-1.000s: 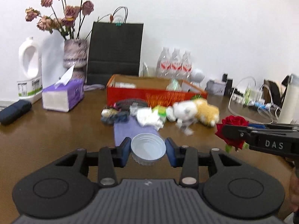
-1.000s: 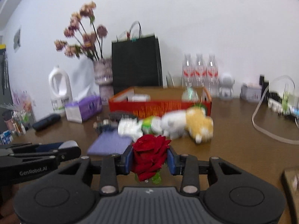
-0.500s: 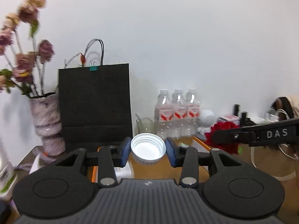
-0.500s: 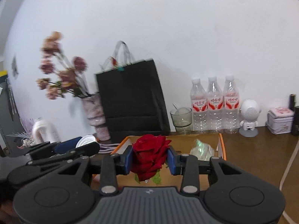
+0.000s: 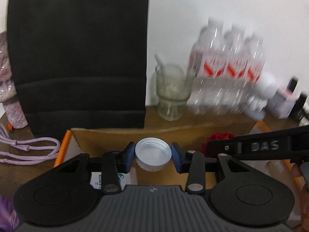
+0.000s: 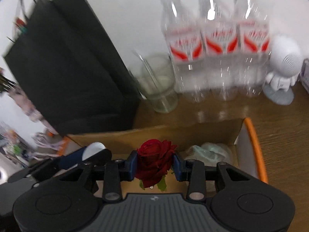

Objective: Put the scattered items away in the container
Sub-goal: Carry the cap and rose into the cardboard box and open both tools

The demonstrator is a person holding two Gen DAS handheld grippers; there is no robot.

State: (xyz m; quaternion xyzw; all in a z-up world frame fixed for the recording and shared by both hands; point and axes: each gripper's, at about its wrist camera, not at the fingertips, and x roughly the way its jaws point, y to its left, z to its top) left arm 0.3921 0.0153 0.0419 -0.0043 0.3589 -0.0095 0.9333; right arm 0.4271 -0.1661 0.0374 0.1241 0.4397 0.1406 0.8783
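Right now the left gripper (image 5: 153, 155) is clamped on a white bottle cap (image 5: 153, 154), its blue pads pressing the ribbed rim from either side, the cap's hollow side facing the camera. It hangs over the open cardboard box (image 5: 108, 135) with the orange rim, above the box's brown floor. Beside it, the right gripper (image 6: 155, 164) is closed on a red rose (image 6: 154, 159), petals bulging between the pads and green leaves hanging below; it too is above the box, near a pale crumpled bag (image 6: 210, 152) lying in the far right corner. Behind the box on the table (image 6: 280, 127) stand a black paper bag (image 5: 77, 54), a glass cup (image 5: 171, 94), three water bottles (image 6: 218, 44) and a small white robot figure (image 6: 282, 67). A purple cord (image 5: 29, 150) lies to the box's left.
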